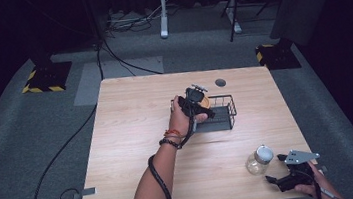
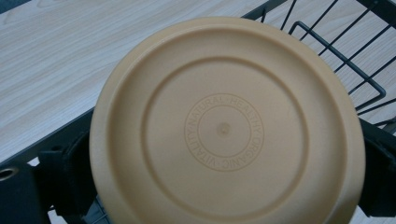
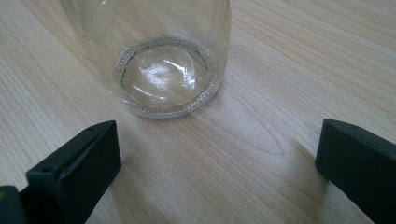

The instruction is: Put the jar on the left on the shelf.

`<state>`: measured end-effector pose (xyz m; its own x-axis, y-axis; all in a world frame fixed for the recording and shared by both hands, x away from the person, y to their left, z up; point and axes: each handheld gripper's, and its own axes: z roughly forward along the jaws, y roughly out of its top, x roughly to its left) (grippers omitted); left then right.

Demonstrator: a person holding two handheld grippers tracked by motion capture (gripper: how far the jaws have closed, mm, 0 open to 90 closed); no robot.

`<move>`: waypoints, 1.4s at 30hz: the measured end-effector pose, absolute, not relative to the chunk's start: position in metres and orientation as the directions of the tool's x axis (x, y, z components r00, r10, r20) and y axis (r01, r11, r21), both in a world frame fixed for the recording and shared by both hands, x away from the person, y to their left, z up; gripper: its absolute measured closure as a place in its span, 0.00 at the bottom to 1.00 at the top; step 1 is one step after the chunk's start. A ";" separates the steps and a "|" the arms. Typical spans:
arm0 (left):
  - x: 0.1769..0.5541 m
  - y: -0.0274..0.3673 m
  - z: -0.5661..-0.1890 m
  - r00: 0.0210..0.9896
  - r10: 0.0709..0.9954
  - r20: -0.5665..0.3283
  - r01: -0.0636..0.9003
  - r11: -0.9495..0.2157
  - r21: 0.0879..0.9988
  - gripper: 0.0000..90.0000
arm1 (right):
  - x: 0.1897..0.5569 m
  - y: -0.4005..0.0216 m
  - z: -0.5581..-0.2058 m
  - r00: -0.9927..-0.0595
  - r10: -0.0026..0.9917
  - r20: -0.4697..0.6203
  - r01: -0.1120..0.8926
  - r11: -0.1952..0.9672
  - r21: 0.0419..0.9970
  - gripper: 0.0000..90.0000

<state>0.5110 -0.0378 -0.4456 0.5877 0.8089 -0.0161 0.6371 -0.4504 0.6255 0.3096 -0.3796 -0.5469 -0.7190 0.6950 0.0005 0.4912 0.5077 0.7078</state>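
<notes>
Half done: my left gripper (image 1: 204, 107) clamps the tan lid (image 2: 224, 126) over the wire basket (image 1: 229, 104); my right gripper (image 1: 279, 167) gapes beside the glass jar (image 1: 259, 160).

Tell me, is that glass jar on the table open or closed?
Open: the glass jar stands upright without its lid; the left gripper holds the tan lid over the wire basket.

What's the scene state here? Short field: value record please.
left gripper: shut on the tan lid, held over the near-left corner of the wire basket
tan lid: round, flat face toward the camera, embossed ring of text
right gripper: open, jaws wide apart, beside the glass jar without touching it
glass jar: upright on the wooden table, clear, looks empty, near the front right edge
wire basket: black, on the table centre, contents not clear
table hole: dark round opening behind the basket
</notes>
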 end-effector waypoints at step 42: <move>0.482 -0.009 -0.419 0.637 0.757 0.142 0.527 -0.563 0.636 0.03 | 0.309 -0.380 -0.547 -0.719 0.695 0.001 0.492 0.508 0.707 0.00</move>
